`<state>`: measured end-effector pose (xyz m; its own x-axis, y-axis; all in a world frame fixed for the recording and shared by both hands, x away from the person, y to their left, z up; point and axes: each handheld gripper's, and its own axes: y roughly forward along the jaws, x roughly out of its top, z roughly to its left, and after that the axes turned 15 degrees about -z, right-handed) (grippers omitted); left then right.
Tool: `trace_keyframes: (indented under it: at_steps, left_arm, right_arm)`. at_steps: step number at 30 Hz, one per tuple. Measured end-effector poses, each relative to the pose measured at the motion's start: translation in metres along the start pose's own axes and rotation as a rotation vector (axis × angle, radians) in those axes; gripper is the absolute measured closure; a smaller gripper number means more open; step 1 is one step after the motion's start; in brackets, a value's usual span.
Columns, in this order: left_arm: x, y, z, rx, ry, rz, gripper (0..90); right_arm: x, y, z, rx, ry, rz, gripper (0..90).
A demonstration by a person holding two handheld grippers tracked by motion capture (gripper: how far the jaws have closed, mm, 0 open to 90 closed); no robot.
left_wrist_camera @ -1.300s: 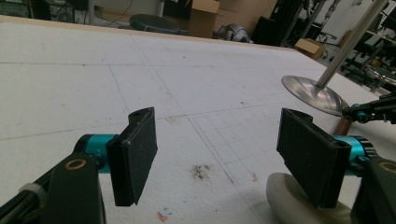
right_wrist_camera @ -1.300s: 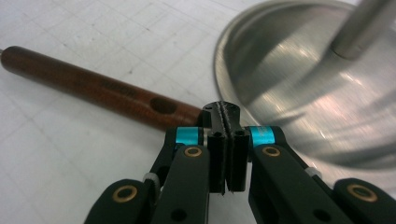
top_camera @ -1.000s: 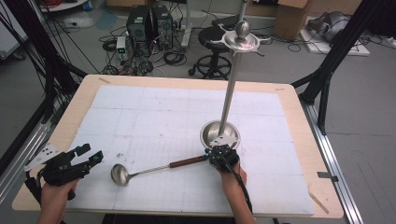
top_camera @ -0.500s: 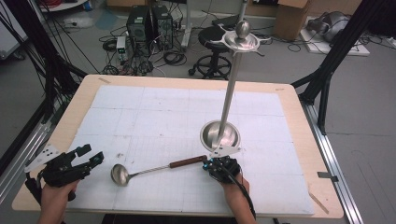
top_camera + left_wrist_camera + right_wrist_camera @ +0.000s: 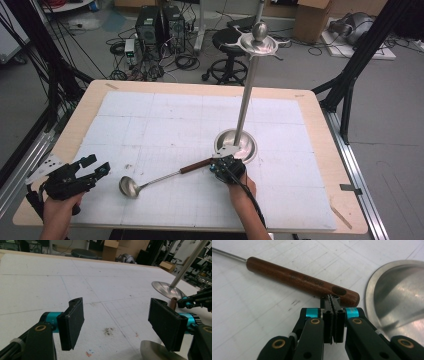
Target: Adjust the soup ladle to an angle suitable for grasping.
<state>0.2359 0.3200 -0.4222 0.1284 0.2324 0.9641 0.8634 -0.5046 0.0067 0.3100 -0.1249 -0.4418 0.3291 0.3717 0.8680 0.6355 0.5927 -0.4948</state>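
A steel ladle (image 5: 129,186) lies on the white mat, its brown wooden handle (image 5: 196,165) pointing right toward the stand. In the right gripper view the handle (image 5: 299,280) runs across just beyond my right gripper (image 5: 333,298). Its jaws are shut together with nothing between them, and their tips sit at the handle's end by the hanging hole. From above, the right gripper (image 5: 220,167) sits between the handle's end and the stand's base. My left gripper (image 5: 97,165) rests open near the front left corner, empty (image 5: 116,322), with the ladle's bowl (image 5: 160,352) beside its right jaw.
A tall metal stand rises from a round dished base (image 5: 235,145), its pole (image 5: 247,95) ending in a hooked top (image 5: 260,42). The base (image 5: 399,297) lies just right of the right gripper. The wooden table rim (image 5: 320,107) frames the mat.
The right gripper drew back toward the front edge, then came forward and left to the handle's end. The handle end has swung slightly away. The left gripper has kept still.
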Motion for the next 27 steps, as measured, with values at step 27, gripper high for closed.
trace_keyframes:
  at_steps: [27]
  left_arm:
    - [0.000,0.004,-0.006,-0.053,0.017,-0.004,28.3]
  right_arm:
    - [-0.017,-0.095,-0.036,-0.084,0.066,-0.248,61.7]
